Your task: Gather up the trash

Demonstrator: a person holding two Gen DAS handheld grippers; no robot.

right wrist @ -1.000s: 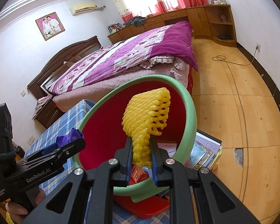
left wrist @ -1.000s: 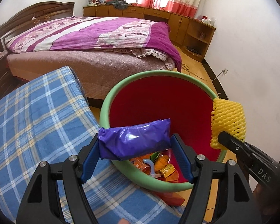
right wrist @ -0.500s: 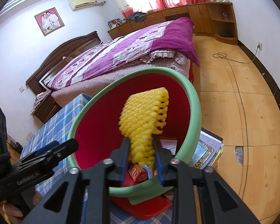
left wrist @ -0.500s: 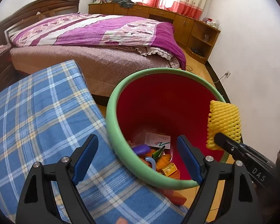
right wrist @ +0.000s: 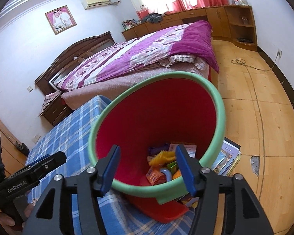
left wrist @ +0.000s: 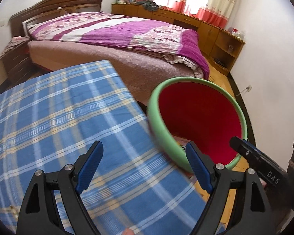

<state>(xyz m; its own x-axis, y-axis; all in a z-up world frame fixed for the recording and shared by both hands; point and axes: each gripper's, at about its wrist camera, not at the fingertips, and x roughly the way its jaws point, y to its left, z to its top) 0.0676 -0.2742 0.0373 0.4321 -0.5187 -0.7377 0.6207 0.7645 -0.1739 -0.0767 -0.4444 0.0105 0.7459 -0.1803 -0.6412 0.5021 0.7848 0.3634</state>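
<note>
A red bin with a green rim [right wrist: 219, 117] stands beside the blue plaid table and holds several pieces of trash. Among them are a yellow foam net [right wrist: 162, 156], a purple wrapper [right wrist: 154, 149] and an orange box [right wrist: 155, 177]. My right gripper [right wrist: 147, 152] hovers over the bin's near rim; its jaws are opening and nothing is between them. My left gripper [left wrist: 144, 150] is open and empty above the plaid cloth [left wrist: 58, 117], left of the bin's green rim [left wrist: 156, 117]. The left gripper's fingers [right wrist: 49, 162] also show at the lower left of the right wrist view.
A bed with a purple quilt [left wrist: 117, 31] fills the room behind the bin. A stack of books [right wrist: 229, 156] and a red lid [right wrist: 160, 209] lie at the bin's foot. A cable [right wrist: 243, 62] runs across the wooden floor. Wooden cabinets [right wrist: 215, 17] line the far wall.
The left gripper let the purple wrapper fall into the bin and swung left over the plaid cloth. The right gripper opened, and the yellow foam net dropped into the bin.
</note>
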